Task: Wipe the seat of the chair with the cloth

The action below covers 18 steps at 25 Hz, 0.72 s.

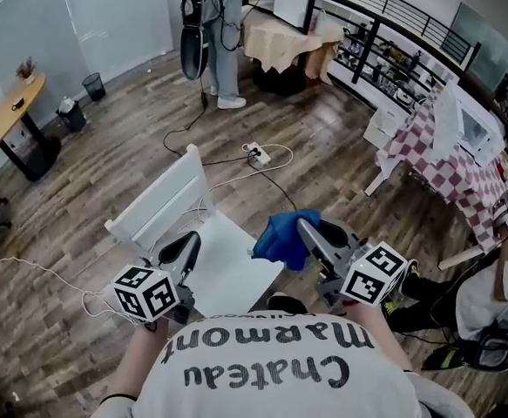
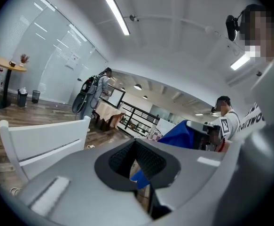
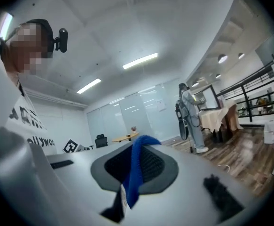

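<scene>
head view showed a white chair (image 1: 162, 200) in the centre of the frame, its backrest toward the upper left and its seat (image 1: 227, 273) running down to the lower centre. the blue cloth (image 1: 281, 236) hung bunched at the seat's right edge, just right of centre. whether it touched the seat could not be told. the right gripper (image 1: 310, 238) had its jaws closed tight on a fold of that cloth; its own view showed the blue fabric pinched between the dark pads and spilling over the top. the left gripper (image 1: 184, 249) hovered over the seat's left side, near the backrest. its jaws were drawn together at the tips with nothing between them, and only a narrow slit behind showed floor and a bit of blue beyond. judging by this, the step in hand was bringing the cloth onto the seat, with no wiping contact evident yet. the next move likely called for lowering the bundle flat onto the white surface, then sweeping it toward the left of the frame with steady downward pressure.
</scene>
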Tool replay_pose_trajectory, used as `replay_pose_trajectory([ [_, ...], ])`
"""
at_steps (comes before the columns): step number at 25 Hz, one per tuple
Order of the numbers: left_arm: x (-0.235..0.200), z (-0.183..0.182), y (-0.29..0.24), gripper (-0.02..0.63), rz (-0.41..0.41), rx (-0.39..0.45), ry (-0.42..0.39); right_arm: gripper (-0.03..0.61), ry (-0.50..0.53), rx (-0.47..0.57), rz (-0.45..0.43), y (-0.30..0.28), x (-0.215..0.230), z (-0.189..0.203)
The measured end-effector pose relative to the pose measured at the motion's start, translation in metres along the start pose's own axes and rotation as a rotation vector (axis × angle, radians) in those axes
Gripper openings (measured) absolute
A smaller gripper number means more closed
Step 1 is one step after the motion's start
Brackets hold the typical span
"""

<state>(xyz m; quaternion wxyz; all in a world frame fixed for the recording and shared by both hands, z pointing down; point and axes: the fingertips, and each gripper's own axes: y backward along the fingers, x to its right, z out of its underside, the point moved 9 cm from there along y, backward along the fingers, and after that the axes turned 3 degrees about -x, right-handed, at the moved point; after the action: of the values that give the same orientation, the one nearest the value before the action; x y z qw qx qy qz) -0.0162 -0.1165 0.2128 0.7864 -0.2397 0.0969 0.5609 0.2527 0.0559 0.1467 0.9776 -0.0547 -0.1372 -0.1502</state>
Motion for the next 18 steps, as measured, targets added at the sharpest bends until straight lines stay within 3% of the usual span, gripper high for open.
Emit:
replay_pose_trajectory([
  [5,-0.002,-0.004,0.002,0.008,-0.169,0.072,0.019,0.029,-0.013,-0.084,-0.237,-0.058,0.044,-0.016],
  [9,-0.003,0.003,0.014,0.008,-0.316,0.143,0.084,0.029,-0.021,-0.127,-0.375,-0.109,0.069,-0.026],
  [18,0.027,0.043,0.050,0.008,-0.689,0.285,0.254,0.029,0.078,-0.325,-0.686,-0.215,0.070,-0.007],
])
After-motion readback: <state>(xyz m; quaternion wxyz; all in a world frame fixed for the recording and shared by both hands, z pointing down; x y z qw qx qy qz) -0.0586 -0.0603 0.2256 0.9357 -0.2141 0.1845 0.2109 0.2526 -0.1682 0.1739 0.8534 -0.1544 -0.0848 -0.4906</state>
